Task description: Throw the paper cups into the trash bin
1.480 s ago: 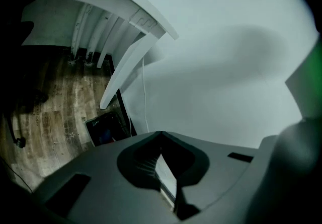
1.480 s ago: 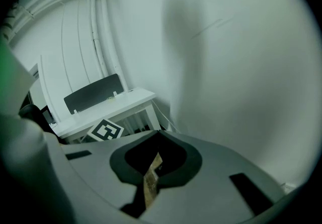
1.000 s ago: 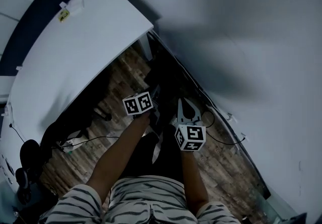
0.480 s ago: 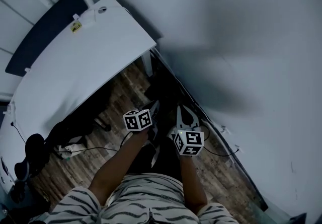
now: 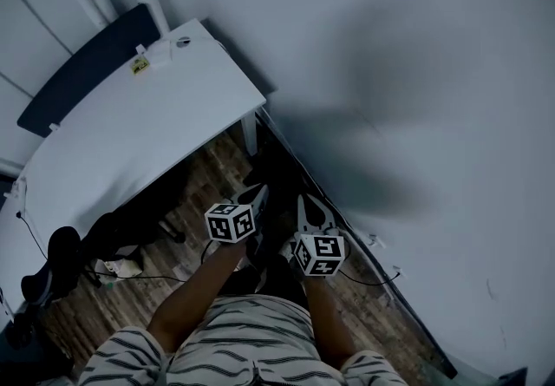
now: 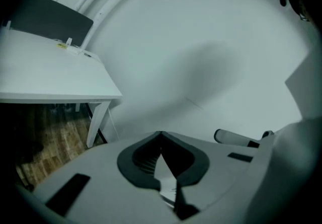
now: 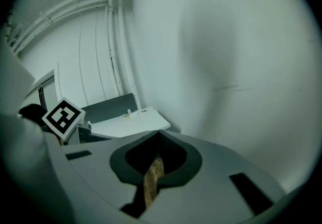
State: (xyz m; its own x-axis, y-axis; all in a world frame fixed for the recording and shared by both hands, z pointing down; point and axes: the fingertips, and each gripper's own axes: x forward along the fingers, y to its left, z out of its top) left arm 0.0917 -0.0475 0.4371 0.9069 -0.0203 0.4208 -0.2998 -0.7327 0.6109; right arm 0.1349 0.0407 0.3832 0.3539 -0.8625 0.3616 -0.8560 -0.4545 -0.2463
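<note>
The jaws of the left gripper (image 6: 161, 135) are pressed together at the tips with nothing between them, and so are those of the right gripper (image 7: 158, 132). Both are held side by side, just apart, above the wooden floor (image 5: 201, 178), pointing toward the pale wall (image 5: 416, 72). A white table (image 5: 130, 133) stands to their left. Where the paper cups and trash bin are cannot be told

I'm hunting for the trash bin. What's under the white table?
Under the white table show wood floor, a white leg, and dark shapes too dim to identify, with a cable near its edge. The tabletop covers everything further in.
</note>
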